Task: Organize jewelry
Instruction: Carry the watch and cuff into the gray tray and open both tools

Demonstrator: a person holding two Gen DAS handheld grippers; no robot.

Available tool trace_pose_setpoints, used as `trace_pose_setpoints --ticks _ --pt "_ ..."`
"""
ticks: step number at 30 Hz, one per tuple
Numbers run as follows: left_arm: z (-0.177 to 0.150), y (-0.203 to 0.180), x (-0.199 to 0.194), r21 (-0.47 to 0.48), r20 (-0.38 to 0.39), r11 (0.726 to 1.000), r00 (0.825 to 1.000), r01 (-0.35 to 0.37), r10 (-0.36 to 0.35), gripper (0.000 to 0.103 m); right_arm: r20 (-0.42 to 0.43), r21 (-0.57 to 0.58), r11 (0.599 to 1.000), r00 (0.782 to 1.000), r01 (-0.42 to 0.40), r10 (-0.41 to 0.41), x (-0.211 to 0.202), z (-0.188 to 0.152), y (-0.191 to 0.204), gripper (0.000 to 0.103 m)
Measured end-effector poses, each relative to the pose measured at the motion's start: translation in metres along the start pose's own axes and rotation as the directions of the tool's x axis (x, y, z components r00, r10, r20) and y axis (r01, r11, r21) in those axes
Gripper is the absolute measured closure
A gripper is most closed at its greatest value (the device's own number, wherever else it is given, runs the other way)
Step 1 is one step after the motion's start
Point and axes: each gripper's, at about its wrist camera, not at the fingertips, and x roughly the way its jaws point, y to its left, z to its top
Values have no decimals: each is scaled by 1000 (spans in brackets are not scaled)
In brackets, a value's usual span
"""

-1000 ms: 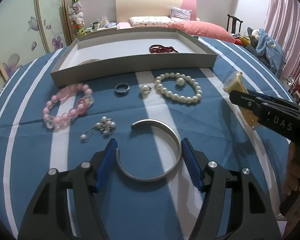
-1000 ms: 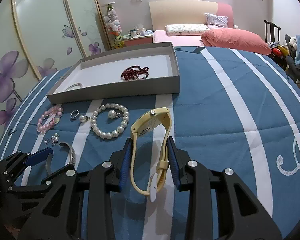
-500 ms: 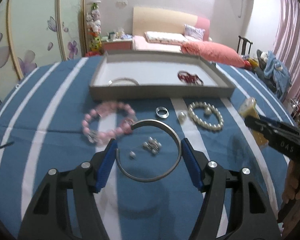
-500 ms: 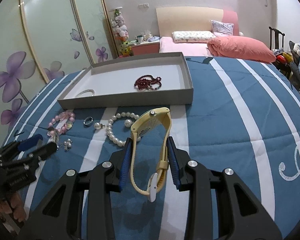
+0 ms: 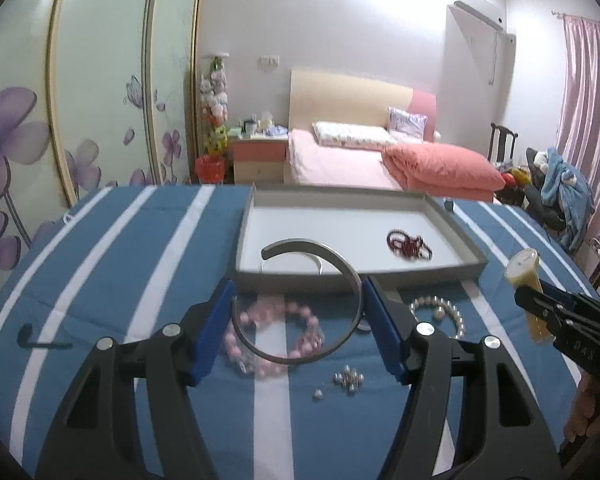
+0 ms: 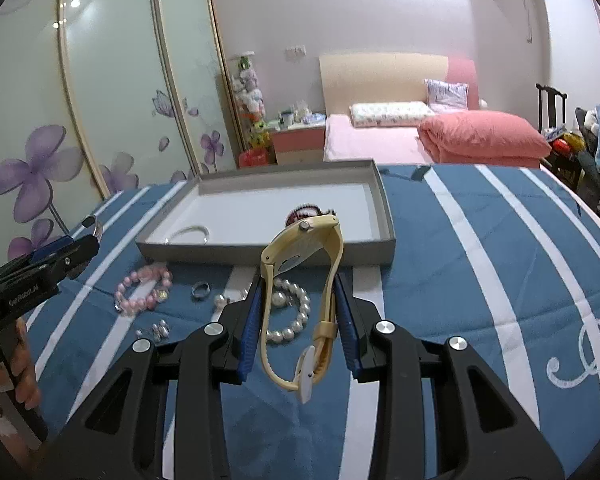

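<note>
My left gripper (image 5: 296,320) is shut on a silver open bangle (image 5: 350,276) and holds it above the blue striped cloth, in front of the grey tray (image 5: 340,280). My right gripper (image 6: 298,320) is shut on a cream-yellow wristwatch (image 6: 300,240), lifted before the tray (image 6: 268,250). The tray holds a dark red bead bracelet (image 5: 408,244) and a thin silver bangle (image 6: 192,232). On the cloth lie a pink bead bracelet (image 6: 144,288), a silver ring (image 6: 201,290), a pearl bracelet (image 6: 296,320) and small pearl pieces (image 5: 348,378).
The table has a blue cloth with white stripes (image 6: 480,264). The left gripper shows at the left edge of the right wrist view (image 6: 40,268); the right gripper with the watch shows at the right of the left wrist view (image 5: 560,312). A bed (image 5: 380,156) stands behind.
Both grippers have risen and tilted up with their loads. The left gripper lifted the silver bangle off the cloth toward the tray; the right still holds the watch.
</note>
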Motion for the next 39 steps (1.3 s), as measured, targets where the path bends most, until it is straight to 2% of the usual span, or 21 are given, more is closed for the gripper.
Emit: trace_pose_setpoints --ticks 6,13,27,39 --pt "9 -1 -10 3 57 1000 998 6 -7 39 60 -26 1000 998 1 1 -5 11 10 67" --pt "13 -1 -14 0 80 1000 997 11 -11 39 111 -51 999 994 4 1 -10 21 18 67" --pt "23 -4 -12 7 107 1000 994 11 -11 39 140 -62 998 990 -4 13 -5 32 26 67" --pt "46 -10 3 25 127 1000 992 3 -6 39 174 -69 998 985 -1 13 8 55 27 66"
